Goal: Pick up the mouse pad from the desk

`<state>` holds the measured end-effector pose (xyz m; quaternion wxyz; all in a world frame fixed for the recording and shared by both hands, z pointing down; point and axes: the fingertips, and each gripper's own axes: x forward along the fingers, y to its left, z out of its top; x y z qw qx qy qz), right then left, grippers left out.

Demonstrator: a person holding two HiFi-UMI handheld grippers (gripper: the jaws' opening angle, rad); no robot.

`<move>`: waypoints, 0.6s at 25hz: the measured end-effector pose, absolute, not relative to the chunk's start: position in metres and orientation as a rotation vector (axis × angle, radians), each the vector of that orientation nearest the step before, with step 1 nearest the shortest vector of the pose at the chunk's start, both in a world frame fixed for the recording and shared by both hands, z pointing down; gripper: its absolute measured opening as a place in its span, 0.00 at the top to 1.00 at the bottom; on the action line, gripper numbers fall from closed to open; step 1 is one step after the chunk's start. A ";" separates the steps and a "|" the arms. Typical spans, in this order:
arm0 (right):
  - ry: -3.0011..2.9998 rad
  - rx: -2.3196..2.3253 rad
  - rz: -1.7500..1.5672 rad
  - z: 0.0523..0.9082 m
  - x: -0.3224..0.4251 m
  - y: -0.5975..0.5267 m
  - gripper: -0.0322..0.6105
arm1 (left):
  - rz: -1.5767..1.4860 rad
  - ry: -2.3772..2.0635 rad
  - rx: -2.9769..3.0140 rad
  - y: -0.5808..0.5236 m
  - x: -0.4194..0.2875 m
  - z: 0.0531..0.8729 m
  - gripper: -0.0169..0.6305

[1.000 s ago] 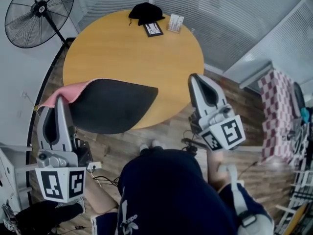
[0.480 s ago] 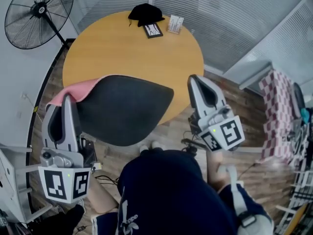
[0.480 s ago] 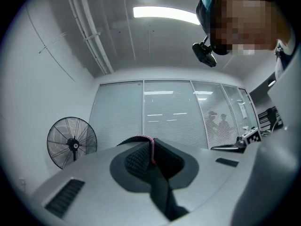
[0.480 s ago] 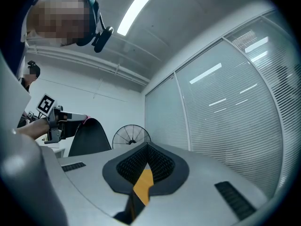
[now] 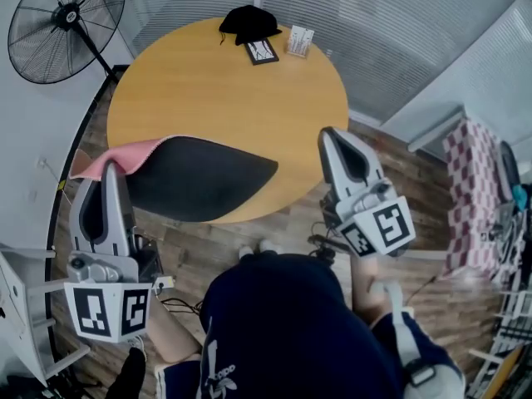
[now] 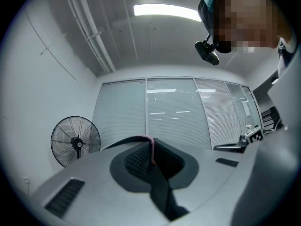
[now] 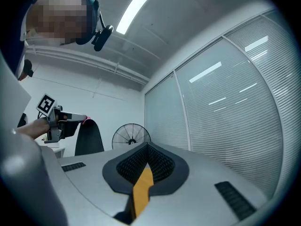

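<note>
The mouse pad (image 5: 199, 188) shows its black underside and a pink top edge. It hangs in the air over the near edge of the round wooden table (image 5: 224, 81). My left gripper (image 5: 112, 166) is shut on the pad's left corner. In the left gripper view the pad's thin pink-trimmed edge (image 6: 152, 149) runs between the closed jaws of the left gripper (image 6: 151, 142). My right gripper (image 5: 328, 133) hovers at the table's right edge, shut and empty. In the right gripper view the right gripper (image 7: 146, 147) has only the table's orange (image 7: 141, 192) in its slit, and the hanging pad (image 7: 89, 138) shows far left.
A black cap (image 5: 248, 21), a small framed card (image 5: 260, 50) and a white card stand (image 5: 298, 40) sit at the table's far edge. A floor fan (image 5: 66, 23) stands at the far left. A checkered cloth (image 5: 474, 189) hangs at the right. Slatted blinds cover the windows.
The pad's free end swelled out to the right half a second ago and has since settled back, flatter. The left gripper shifted only slightly. The right gripper has not moved.
</note>
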<state>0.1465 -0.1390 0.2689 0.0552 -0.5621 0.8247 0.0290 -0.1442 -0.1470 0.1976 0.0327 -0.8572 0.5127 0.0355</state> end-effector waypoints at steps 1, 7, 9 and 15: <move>2.504 -1.706 0.088 0.270 0.146 -0.140 0.95 | 0.112 1.583 -2.636 -0.148 -0.146 0.198 0.94; 2.511 -1.702 0.088 0.272 0.141 -0.144 0.95 | 0.128 1.583 -2.646 -0.151 -0.150 0.201 0.94; 2.513 -1.702 0.089 0.272 0.140 -0.145 0.95 | 0.131 1.575 -2.653 -0.152 -0.148 0.201 0.94; 2.514 -1.710 0.089 0.272 0.142 -0.146 0.95 | 0.130 1.542 -2.668 -0.154 -0.139 0.200 0.94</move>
